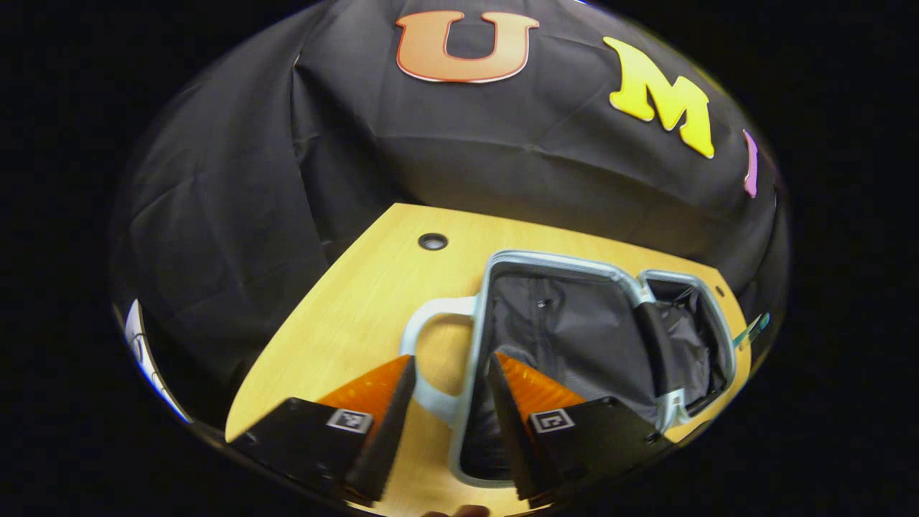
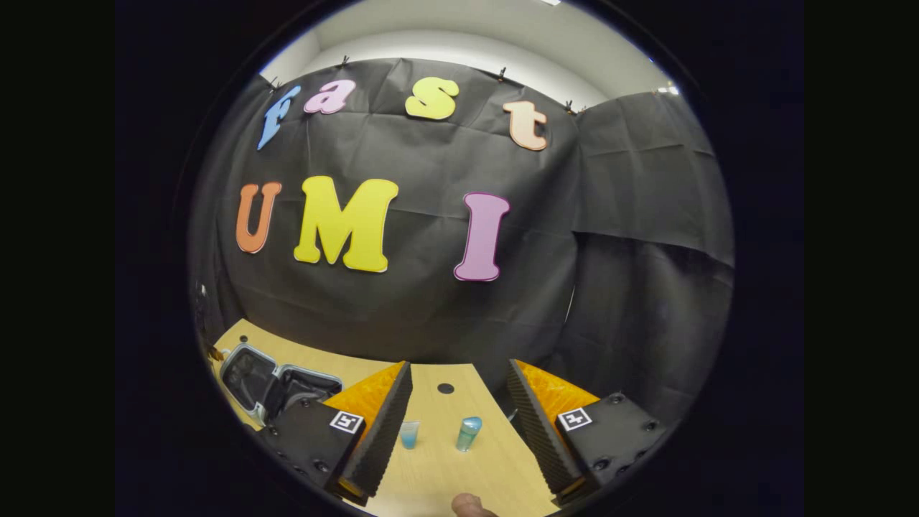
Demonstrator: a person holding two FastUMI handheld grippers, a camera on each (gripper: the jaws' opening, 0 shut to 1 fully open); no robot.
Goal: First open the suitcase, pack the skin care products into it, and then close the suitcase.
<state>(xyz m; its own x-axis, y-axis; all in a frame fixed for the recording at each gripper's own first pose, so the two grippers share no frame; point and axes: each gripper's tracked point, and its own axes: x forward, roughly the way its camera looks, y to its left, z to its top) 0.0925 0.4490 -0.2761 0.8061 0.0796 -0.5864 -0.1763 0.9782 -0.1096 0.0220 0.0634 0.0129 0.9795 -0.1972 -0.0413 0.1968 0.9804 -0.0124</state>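
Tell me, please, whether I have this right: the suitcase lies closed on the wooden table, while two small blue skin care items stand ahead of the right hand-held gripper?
Not quite: the suitcase lies open, not closed. The left gripper view shows both halves spread flat with the dark lining exposed. The rest holds: it lies on the wooden table, and two small blue skin care items stand ahead of the right hand-held gripper, as the right gripper view shows.
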